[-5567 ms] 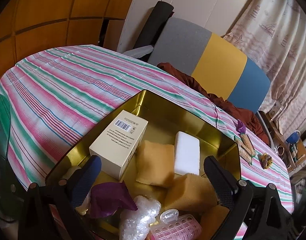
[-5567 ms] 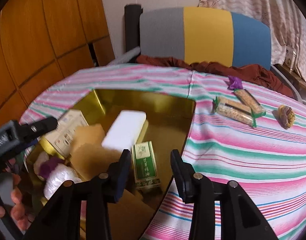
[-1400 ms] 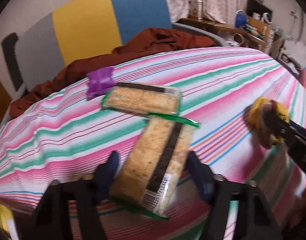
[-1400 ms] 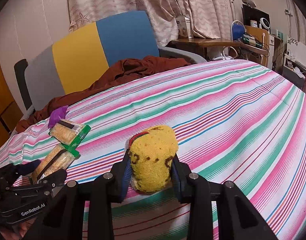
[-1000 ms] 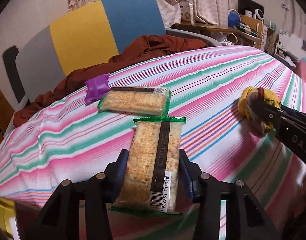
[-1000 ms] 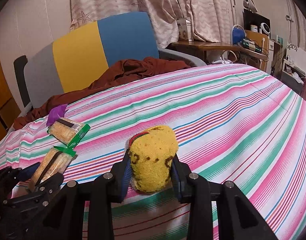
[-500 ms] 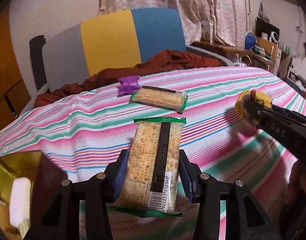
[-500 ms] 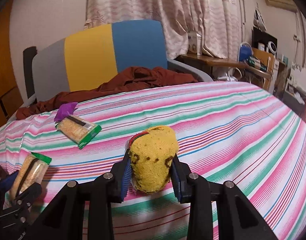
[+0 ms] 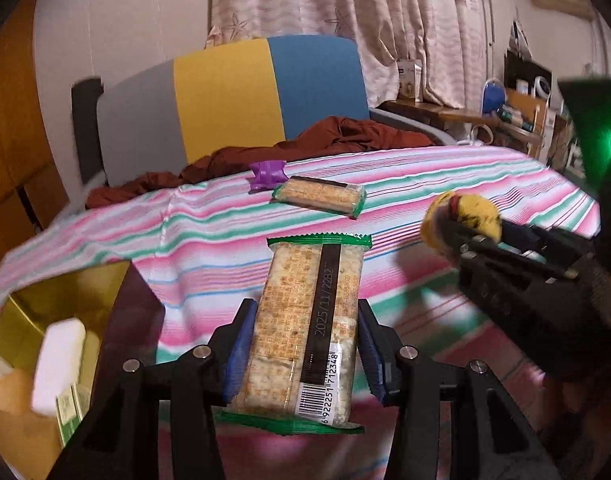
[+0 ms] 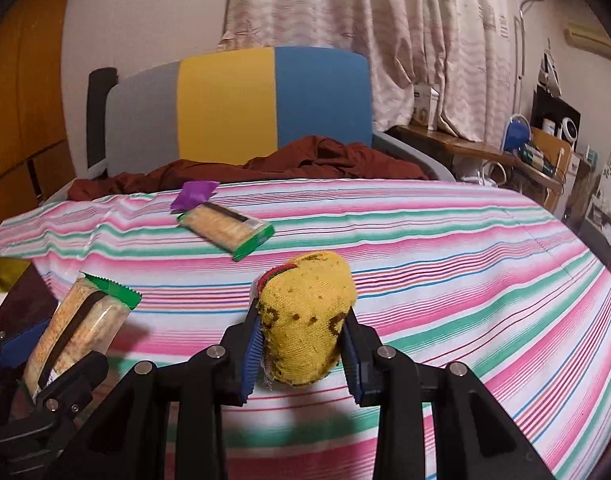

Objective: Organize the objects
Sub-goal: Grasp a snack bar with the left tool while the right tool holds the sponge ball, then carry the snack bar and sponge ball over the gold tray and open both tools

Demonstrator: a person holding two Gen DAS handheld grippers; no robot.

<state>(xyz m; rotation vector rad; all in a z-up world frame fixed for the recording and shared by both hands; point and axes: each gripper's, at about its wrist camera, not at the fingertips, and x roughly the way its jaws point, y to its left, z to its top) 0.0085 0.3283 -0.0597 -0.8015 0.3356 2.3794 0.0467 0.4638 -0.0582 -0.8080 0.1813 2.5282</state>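
Note:
My left gripper [image 9: 301, 344] is shut on a cracker packet [image 9: 305, 332] with green ends and holds it above the striped tablecloth; the packet also shows in the right wrist view [image 10: 77, 328]. My right gripper [image 10: 301, 348] is shut on a yellow knitted pouch [image 10: 305, 320], lifted off the table; it shows at the right of the left wrist view [image 9: 461, 216]. A second cracker packet [image 9: 319, 196] and a purple wrapper [image 9: 267, 174] lie on the cloth farther back. The gold tin [image 9: 21, 308] with several items sits at lower left.
The striped tablecloth [image 10: 465, 264] covers the table. A grey, yellow and blue chair [image 10: 233, 100] with a rust-red cloth [image 10: 305, 160] stands behind it. A cluttered desk [image 10: 525, 156] is at the right. Inside the tin lie a white block [image 9: 57, 364] and orange sponges.
Both grippers closed on their objects and lifted them off the cloth. They have since pulled back towards the tin, which is coming into the left wrist view at lower left.

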